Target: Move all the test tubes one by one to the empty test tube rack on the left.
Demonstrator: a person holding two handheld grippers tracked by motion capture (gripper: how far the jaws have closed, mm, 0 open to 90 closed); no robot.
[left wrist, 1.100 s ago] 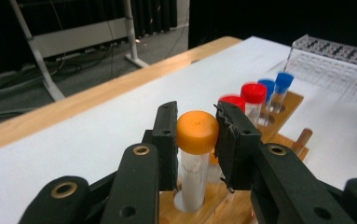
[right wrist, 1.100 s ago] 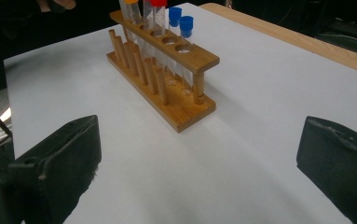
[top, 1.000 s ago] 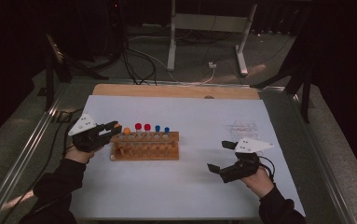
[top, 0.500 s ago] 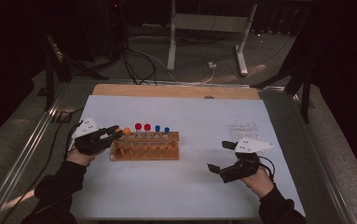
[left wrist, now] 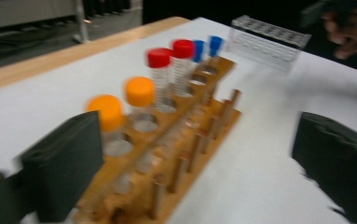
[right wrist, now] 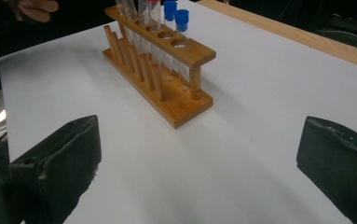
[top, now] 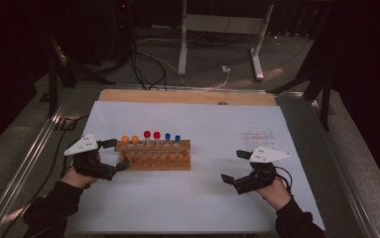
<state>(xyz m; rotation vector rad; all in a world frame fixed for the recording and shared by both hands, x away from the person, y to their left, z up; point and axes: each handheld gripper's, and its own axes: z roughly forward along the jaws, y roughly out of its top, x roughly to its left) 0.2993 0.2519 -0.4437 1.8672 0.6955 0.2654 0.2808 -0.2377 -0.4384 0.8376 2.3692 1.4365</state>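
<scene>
A wooden test-tube rack (top: 154, 154) stands on the white sheet and holds tubes with orange (top: 125, 140), red (top: 147, 134) and blue (top: 167, 136) caps. My left gripper (top: 117, 154) is open at the rack's left end, one jaw on each side of it. In the left gripper view the rack (left wrist: 176, 154) runs away between the jaws of that gripper (left wrist: 202, 163), with the nearest orange cap (left wrist: 105, 109) beside the left jaw. My right gripper (top: 233, 166) is open and holds nothing, well to the right of the rack. From the right gripper (right wrist: 199, 172) the rack (right wrist: 167, 93) stands farther off.
A clear plastic rack (top: 260, 135) lies at the right back of the sheet, also in the left gripper view (left wrist: 269, 42). The table's wooden edge (top: 187, 96) runs along the back. Metal rails border both sides. Bare white sheet (top: 177, 203) lies in front of the rack.
My left gripper has shifted slightly toward me and up to the rack's left end, its jaws now on either side of it. The right gripper has stayed put.
</scene>
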